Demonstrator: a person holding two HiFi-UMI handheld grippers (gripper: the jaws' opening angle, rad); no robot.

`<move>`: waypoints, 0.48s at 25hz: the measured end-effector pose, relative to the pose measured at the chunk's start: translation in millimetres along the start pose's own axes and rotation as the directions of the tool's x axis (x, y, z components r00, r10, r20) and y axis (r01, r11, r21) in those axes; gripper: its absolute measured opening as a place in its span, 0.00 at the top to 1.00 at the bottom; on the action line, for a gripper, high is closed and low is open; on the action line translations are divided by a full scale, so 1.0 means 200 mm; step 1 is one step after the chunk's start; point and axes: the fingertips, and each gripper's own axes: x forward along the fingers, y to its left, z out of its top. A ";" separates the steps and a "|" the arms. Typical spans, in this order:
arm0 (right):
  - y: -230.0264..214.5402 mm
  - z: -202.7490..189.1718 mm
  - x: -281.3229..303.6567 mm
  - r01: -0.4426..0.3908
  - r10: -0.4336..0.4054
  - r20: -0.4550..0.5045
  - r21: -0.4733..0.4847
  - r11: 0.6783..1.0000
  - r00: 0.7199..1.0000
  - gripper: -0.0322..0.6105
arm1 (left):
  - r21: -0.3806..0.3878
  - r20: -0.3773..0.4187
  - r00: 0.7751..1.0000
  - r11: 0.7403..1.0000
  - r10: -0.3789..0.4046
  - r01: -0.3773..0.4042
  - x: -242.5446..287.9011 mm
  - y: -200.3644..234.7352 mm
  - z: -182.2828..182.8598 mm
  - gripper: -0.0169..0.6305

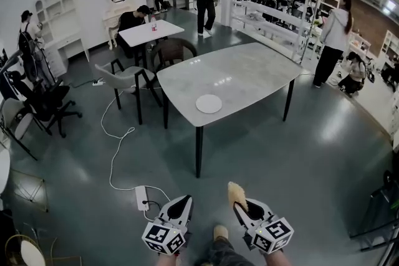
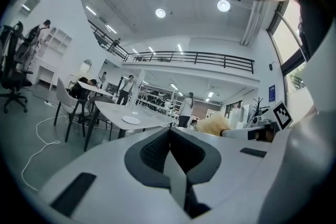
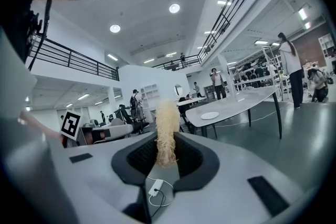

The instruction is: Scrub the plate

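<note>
The table — a broad grey slab with rounded corners, a glossy stone-like top and thin dark legs — stands well apart from both grippers. The plate, round, white and shallow, lies flat near the table's front edge. The left gripper has its jaws pressed together on nothing. The right gripper is clamped on a loofah scrubber — pale yellow, coarse, fibrous. Probable risk: on that slick top an unbraced plate may skid toward the edge under scrubbing pressure, and the loose fibres may slip from the jaws.
</note>
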 end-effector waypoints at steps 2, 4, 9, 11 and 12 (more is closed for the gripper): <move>-0.09 0.06 0.10 -0.004 0.004 -0.002 -0.007 1.000 1.000 0.82 | -0.006 0.009 1.000 1.000 0.005 -0.005 0.12 0.06 0.04 0.96; -0.15 0.13 0.19 -0.016 0.016 -0.003 -0.019 1.000 1.000 0.82 | -0.008 0.017 1.000 1.000 0.011 -0.010 0.23 0.11 0.09 0.96; -0.33 0.26 0.40 -0.032 0.032 -0.004 -0.033 0.999 0.999 0.82 | -0.005 0.016 1.000 1.000 0.019 -0.019 0.49 0.21 0.17 0.96; -0.40 0.31 0.48 -0.041 0.041 -0.004 -0.035 0.999 0.999 0.82 | -0.002 0.018 1.000 1.000 0.026 -0.026 0.59 0.26 0.21 0.96; -0.44 0.34 0.52 -0.045 0.044 -0.003 -0.037 0.998 0.999 0.82 | 0.000 0.021 0.999 1.000 0.030 -0.030 0.63 0.28 0.23 0.96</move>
